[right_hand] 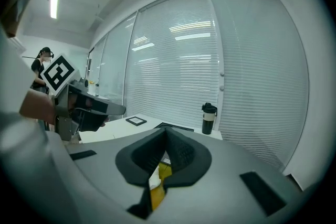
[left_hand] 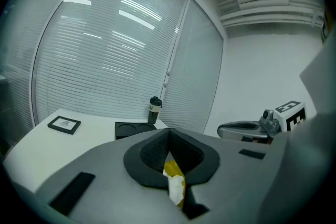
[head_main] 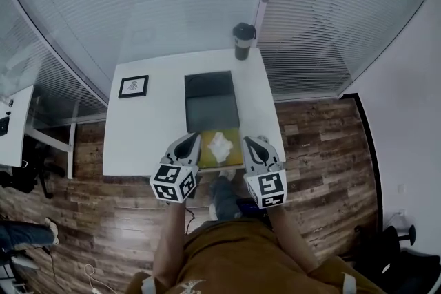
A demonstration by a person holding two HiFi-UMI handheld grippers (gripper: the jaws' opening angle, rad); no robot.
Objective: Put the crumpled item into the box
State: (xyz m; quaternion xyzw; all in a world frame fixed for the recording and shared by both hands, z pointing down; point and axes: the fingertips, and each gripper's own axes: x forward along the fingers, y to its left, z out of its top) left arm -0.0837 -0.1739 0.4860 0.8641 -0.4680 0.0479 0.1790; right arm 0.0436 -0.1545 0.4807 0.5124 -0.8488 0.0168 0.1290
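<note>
A white crumpled item [head_main: 219,146] lies on a yellow pad [head_main: 231,156] at the near edge of the white table [head_main: 138,134]. Just beyond it stands the black box [head_main: 210,103], open at the top. My left gripper [head_main: 186,147] hovers just left of the pad and my right gripper [head_main: 255,151] just right of it, both shut with nothing held. Through the left gripper view's jaw gap I see the crumpled item [left_hand: 176,186] below the left gripper [left_hand: 169,131]. In the right gripper view, the crumpled item [right_hand: 154,182] shows under the right gripper [right_hand: 166,131].
A dark lidded cup [head_main: 242,41] stands at the table's far right corner, behind the box. A small framed picture [head_main: 133,86] lies at the table's left. Window blinds run behind the table. Wooden floor surrounds it, and a person stands far left in the right gripper view.
</note>
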